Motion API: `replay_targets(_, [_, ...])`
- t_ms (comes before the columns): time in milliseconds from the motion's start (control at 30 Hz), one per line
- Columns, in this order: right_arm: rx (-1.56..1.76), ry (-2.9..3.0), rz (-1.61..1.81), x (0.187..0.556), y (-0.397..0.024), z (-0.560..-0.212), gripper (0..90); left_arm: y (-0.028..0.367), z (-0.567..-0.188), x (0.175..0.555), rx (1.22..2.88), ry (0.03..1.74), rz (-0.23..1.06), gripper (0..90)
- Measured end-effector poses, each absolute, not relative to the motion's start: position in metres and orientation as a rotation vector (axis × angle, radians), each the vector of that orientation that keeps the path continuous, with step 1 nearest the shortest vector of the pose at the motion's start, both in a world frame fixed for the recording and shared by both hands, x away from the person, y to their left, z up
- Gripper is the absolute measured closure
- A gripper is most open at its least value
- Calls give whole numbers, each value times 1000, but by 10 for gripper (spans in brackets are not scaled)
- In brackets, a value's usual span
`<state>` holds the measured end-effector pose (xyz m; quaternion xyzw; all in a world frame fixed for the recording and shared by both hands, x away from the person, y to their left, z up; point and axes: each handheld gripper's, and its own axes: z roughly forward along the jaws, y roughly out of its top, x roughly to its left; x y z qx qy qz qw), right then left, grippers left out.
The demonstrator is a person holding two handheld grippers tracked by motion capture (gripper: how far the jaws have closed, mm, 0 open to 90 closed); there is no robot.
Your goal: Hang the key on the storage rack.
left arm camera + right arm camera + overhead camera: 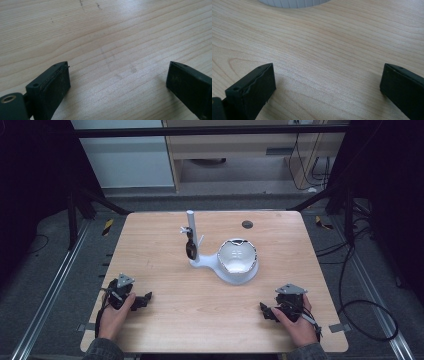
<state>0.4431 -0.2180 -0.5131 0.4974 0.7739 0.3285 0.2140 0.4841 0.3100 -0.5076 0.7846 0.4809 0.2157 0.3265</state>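
High view, near to far, clock directions read from the table centre. At 7 o'clock the left gripper (145, 299), a black two-jaw tool held in the person's left hand (114, 316), rests low over the pale wooden table (165, 320); its own view shows the jaws spread wide with bare wood between them. At 5 o'clock the right gripper (264, 311), held in the right hand (299, 325), sits likewise with jaws spread and nothing between; the ribbed white edge at the top of its view (294, 3) is judged to be the stand's base. Just beyond centre, towards 1 o'clock, stands the white moulded stand (212, 265), well apart from both grippers: a round bowl-shaped cup (238, 256) joined to a slim upright white post (191, 232). The cup appears to hold nothing but its own glossy, dark-rimmed lining; its contents cannot be told more exactly. A small dark oval object (190, 247) hangs against the post, at 12 o'clock. Judgement: the hanging piece looks light, rigid and smooth, so liable to slip or swing; take it across its narrow middle, steadying the light, easily tipped stand at the base. A small dark round disc (247, 224) lies at the far edge
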Motion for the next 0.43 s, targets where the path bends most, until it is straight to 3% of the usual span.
replay_targets(433, [1376, 2147, 915, 444, -218, -513, 4, 310, -508, 483, 2067, 1248, 557, 20])
